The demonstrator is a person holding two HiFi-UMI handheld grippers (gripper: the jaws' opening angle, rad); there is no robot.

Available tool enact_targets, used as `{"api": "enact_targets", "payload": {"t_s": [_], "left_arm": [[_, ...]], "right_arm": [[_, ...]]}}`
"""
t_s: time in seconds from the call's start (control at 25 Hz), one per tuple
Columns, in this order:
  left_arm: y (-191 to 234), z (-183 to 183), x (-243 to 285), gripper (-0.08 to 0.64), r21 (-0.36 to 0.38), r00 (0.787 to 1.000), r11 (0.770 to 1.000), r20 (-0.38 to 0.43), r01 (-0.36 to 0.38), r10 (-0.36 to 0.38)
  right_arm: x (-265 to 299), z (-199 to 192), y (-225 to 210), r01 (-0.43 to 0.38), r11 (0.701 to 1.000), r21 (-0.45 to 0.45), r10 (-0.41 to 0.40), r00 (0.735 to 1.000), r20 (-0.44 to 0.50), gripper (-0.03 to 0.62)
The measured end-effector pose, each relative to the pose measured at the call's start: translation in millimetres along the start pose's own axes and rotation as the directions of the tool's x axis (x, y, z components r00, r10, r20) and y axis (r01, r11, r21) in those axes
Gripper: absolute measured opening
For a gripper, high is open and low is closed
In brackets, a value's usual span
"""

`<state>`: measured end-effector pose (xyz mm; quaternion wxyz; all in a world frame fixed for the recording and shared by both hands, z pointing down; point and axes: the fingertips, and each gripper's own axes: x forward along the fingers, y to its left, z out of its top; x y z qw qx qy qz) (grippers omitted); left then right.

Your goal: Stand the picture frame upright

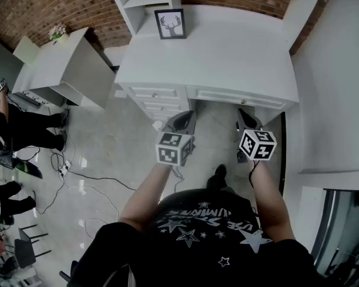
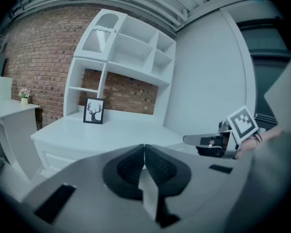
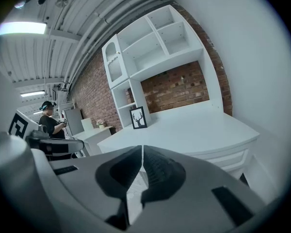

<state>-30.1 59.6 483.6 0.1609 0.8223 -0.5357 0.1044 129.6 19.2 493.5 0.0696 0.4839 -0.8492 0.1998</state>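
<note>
A black picture frame [image 1: 170, 24] with a deer-head print stands upright at the back left of the white desk [image 1: 227, 58], against the shelf unit. It also shows as the frame [image 2: 94, 111] in the left gripper view and the frame [image 3: 138, 117] in the right gripper view. My left gripper [image 1: 180, 122] and right gripper [image 1: 246, 119] hang in front of the desk's drawers, well short of the frame. Both are shut with nothing between the jaws: left gripper [image 2: 144, 152], right gripper [image 3: 142, 154].
A white hutch with open shelves [image 2: 131, 47] rises over the desk against a brick wall. A second white cabinet [image 1: 66, 64] with a small flower pot [image 1: 57, 32] stands to the left. People [image 1: 12, 130] and cables [image 1: 78, 175] are on the floor at left.
</note>
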Motion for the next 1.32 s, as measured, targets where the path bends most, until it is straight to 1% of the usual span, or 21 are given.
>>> {"api": "enact_targets", "payload": {"t_s": [0.24, 0.56, 0.84, 1.0, 1.08, 1.2, 1.32], "left_arm": [[2, -3, -29, 0.019, 0.003, 1.0, 1.0, 0.014, 0.0, 0.0], [-7, -19, -68, 0.019, -0.001, 1.0, 1.0, 0.021, 0.01, -0.01], [-26, -35, -95, 0.018, 0.001, 0.999, 0.999, 0.008, 0.035, -0.035], [-32, -44, -107, 0.019, 0.006, 0.999, 0.999, 0.002, 0.044, -0.044], [-32, -46, -114, 0.019, -0.004, 0.999, 0.999, 0.002, 0.041, -0.041], [-31, -47, -123, 0.018, -0.011, 0.999, 0.999, 0.014, 0.041, -0.041], [-28, -48, -130, 0.018, 0.004, 0.999, 0.999, 0.027, 0.038, -0.038]], "right_arm": [[-19, -7, 25, 0.003, 1.0, -0.011, -0.003, 1.0, 0.008, 0.021], [-56, -24, 46, 0.03, 0.999, -0.012, -0.029, 0.999, 0.019, 0.02], [-93, -48, 58, 0.053, 0.998, -0.019, -0.053, 0.999, -0.01, 0.018], [-106, -54, 62, 0.067, 0.998, -0.009, -0.067, 0.998, -0.001, 0.018], [-111, -56, 66, 0.073, 0.997, 0.0, -0.073, 0.997, 0.006, 0.018], [-117, -60, 75, 0.066, 0.998, 0.001, -0.066, 0.998, 0.004, 0.017], [-118, -67, 88, 0.047, 0.999, -0.011, -0.047, 0.999, -0.012, 0.015]]}}
